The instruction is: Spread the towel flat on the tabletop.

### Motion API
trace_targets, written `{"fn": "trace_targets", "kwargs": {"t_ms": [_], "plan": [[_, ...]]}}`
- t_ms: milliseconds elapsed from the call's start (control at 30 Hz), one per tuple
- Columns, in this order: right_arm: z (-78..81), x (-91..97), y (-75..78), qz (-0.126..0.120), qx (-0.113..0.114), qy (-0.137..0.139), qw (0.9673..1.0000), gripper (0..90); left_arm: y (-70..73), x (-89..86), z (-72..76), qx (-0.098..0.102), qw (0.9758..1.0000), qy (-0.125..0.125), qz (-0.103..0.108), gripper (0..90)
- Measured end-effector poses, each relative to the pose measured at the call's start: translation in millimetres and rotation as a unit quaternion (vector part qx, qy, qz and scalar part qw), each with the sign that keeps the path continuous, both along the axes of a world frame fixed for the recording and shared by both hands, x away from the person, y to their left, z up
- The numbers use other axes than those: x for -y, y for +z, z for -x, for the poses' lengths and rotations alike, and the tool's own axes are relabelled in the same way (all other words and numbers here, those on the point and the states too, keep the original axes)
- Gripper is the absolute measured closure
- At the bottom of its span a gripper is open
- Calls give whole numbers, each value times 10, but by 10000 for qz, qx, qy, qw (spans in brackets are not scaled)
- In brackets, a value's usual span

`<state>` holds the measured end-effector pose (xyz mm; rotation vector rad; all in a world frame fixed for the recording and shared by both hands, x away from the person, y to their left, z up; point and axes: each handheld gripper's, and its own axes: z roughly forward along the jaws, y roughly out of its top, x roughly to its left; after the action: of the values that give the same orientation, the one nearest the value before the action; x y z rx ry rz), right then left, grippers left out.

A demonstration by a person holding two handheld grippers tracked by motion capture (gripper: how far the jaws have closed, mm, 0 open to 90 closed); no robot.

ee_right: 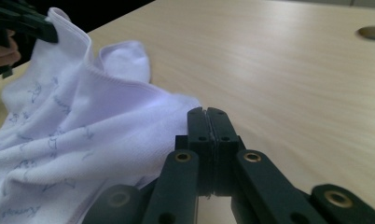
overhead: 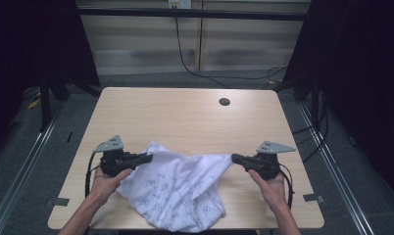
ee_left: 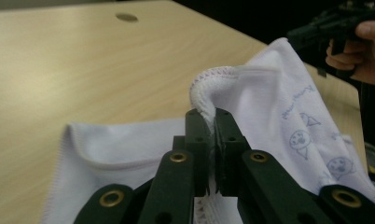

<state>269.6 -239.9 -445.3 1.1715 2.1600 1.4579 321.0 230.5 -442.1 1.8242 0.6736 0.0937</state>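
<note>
White printed cloth [overhead: 178, 188] spread on the near half of the wooden table [overhead: 185, 115], bunched toward 6 o'clock, stretched between both grippers. Small pale-blue drawings scattered across the fabric.

Left gripper [overhead: 145, 158] at 9 o'clock of the cloth, clamped on its upper-left corner, hand [overhead: 104, 183] wrapped round the black body, grey three-cornered plate [overhead: 110, 144] on top. In the left gripper view, jaws pressed together on a stitched hem [ee_left: 209, 86] that arches up out of the tips toward 12 o'clock; more cloth [ee_left: 125, 144] lying flat at 9 o'clock, a raised fold with printed faces at 3 o'clock.

Right gripper [overhead: 234, 158] at 3 o'clock of the cloth, tips meeting the upper-right corner, jaws together. In the right gripper view, jaws [ee_right: 208, 114] squeezed tight with a thin edge of fabric pinched in the seam, the cloth [ee_right: 83, 135] fanning away toward 9 o'clock. Other gripper [ee_right: 24, 21] far off at 10 o'clock, holding the opposite corner aloft.

Round cable hole [overhead: 224, 102] in the tabletop at 1 o'clock, well apart from the cloth. Black cable [overhead: 185, 54] trailing down behind the far edge at 12 o'clock.
</note>
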Motion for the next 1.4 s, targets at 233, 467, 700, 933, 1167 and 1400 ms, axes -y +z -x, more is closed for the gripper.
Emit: {"fn": "trace_targets", "kwargs": {"t_ms": [233,467,700,933,1167,1400], "plan": [[42,306,420,-4,388,-276,9989,893,243,-204,-14,264,9990,150,321,863],[-105,257,758,-3,764,-343,9965,893,520,-209,-107,547,9968,377,448,862],[-384,161,1012,-21,979,-368,9945,892,760,-264,-322,698,9943,648,482,862],[-652,115,1276,-3,1159,-468,9922,893,932,-249,-516,822,9919,825,509,861],[-1072,151,1347,129,895,-663,9937,789,859,-74,-886,586,9898,1226,421,665],[-1059,184,846,319,402,-698,9962,635,455,-141,-938,127,9897,1424,121,541]]}}
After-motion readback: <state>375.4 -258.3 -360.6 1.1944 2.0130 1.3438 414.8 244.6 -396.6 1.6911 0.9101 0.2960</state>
